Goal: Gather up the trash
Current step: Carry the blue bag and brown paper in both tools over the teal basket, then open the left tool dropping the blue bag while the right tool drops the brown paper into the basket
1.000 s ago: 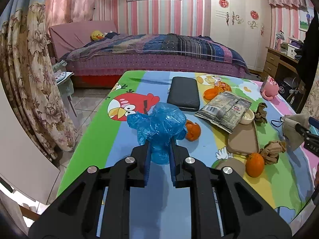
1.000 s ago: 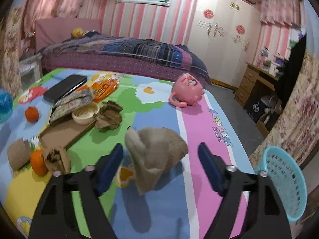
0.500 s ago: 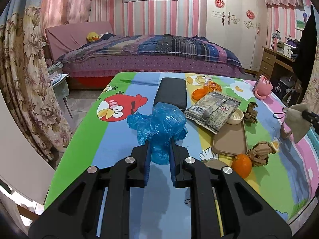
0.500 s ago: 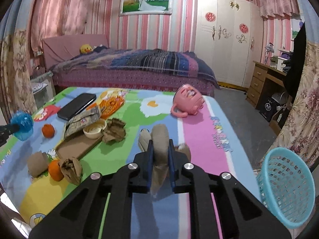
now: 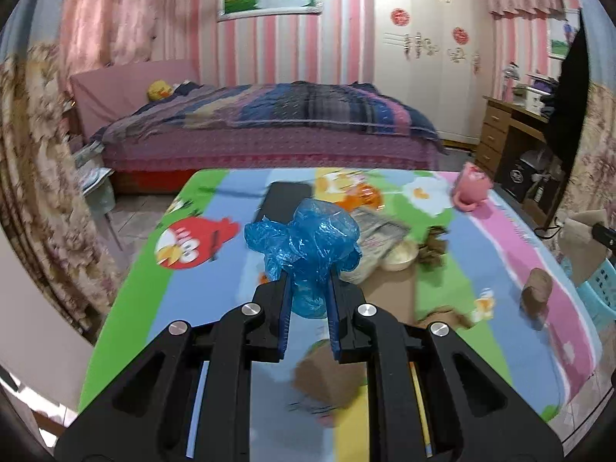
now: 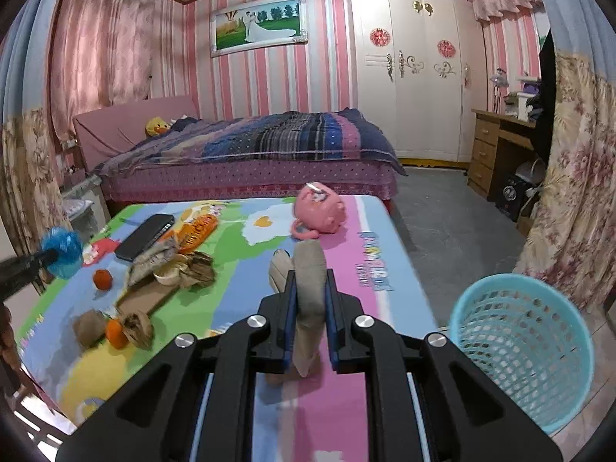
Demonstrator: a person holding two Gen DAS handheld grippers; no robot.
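Left gripper: your left gripper (image 5: 308, 288) is clenched on the crumpled blue plastic bag (image 5: 306, 246); both pads press its lower part, and the rest bulges above the fingertips.
Right gripper: your right gripper (image 6: 310, 296) is clamped on the brown paper wad (image 6: 310, 292), which stands up between the pads and hangs a little below them.
Held trash, position: both pieces are clear of the cartoon-print table cover (image 6: 238, 288), carried above it.
Basket: the light blue mesh basket (image 6: 523, 346) stands on the floor off the table's right edge, just right of your right gripper; from the left wrist view only its rim shows at the far right.
Near trash on table: a brown paper ball (image 6: 89, 327), an orange (image 6: 115, 333) touching it and a crumpled brown wrapper (image 6: 138, 329) lie together at the near left.
Mid table: a brown tray (image 6: 146, 296), a small cream bowl (image 6: 169, 275), a snack packet (image 6: 150, 260) and a second orange (image 6: 102, 279).
Far table: a black phone (image 6: 144, 236), an orange wrapper (image 6: 196, 231) and a pink toy (image 6: 319, 215).
Beyond: a bed (image 6: 246, 154) with a striped blanket.
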